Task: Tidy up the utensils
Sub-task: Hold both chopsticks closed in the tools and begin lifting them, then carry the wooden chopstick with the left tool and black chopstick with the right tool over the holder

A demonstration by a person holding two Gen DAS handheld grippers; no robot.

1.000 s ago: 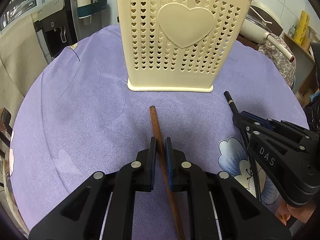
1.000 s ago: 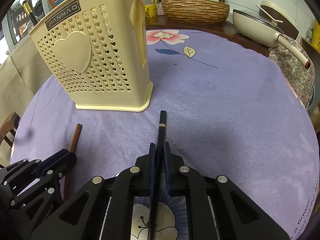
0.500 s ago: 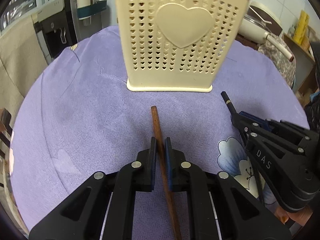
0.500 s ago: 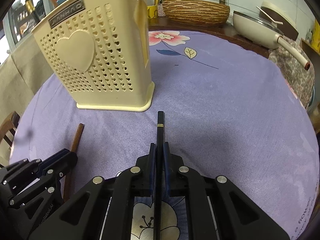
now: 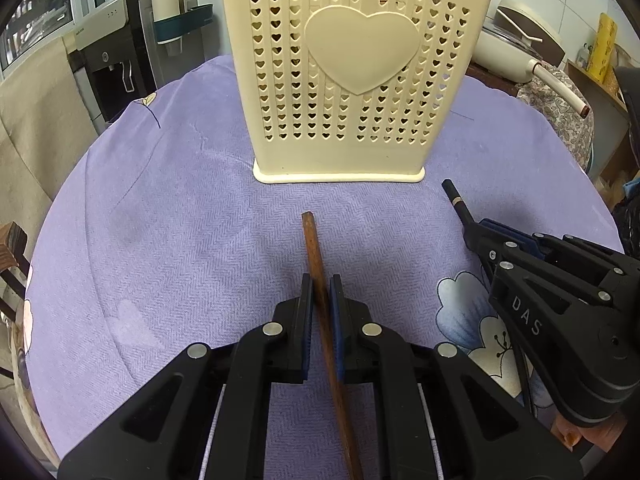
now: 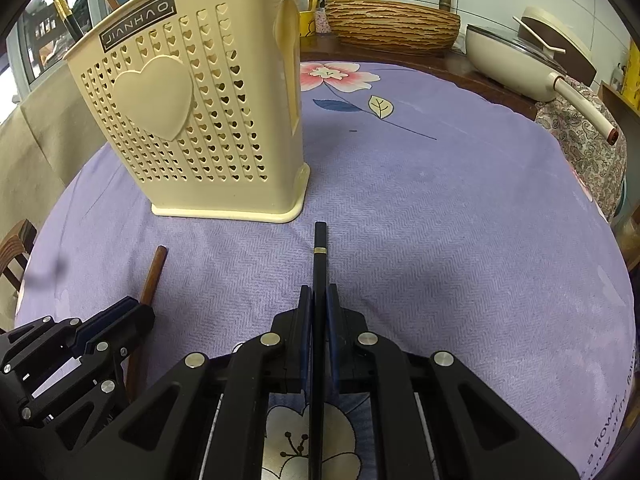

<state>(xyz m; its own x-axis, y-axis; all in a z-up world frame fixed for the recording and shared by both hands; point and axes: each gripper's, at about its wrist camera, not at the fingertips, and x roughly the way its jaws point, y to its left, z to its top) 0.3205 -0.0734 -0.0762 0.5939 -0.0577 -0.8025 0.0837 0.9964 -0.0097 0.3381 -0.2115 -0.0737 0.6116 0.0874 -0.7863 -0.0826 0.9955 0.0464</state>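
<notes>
My left gripper (image 5: 321,280) is shut on a brown wooden chopstick (image 5: 313,244) that points at the cream perforated utensil holder (image 5: 352,80). My right gripper (image 6: 319,290) is shut on a black chopstick (image 6: 319,248) with a gold band, its tip near the holder's right corner (image 6: 296,208). The holder stands upright on the purple tablecloth (image 5: 160,220), with a black and a brown chopstick (image 6: 66,14) sticking out of its top. In the left wrist view the right gripper (image 5: 474,232) is at the right; in the right wrist view the left gripper (image 6: 138,310) is at the lower left.
A cream pan with a long handle (image 6: 532,68) and a woven basket (image 6: 392,26) stand behind the table. A water dispenser (image 5: 116,52) stands at the far left. The round table's edge drops off on both sides.
Both grippers have lifted slightly and drawn a little nearer the holder, each still shut on its chopstick.
</notes>
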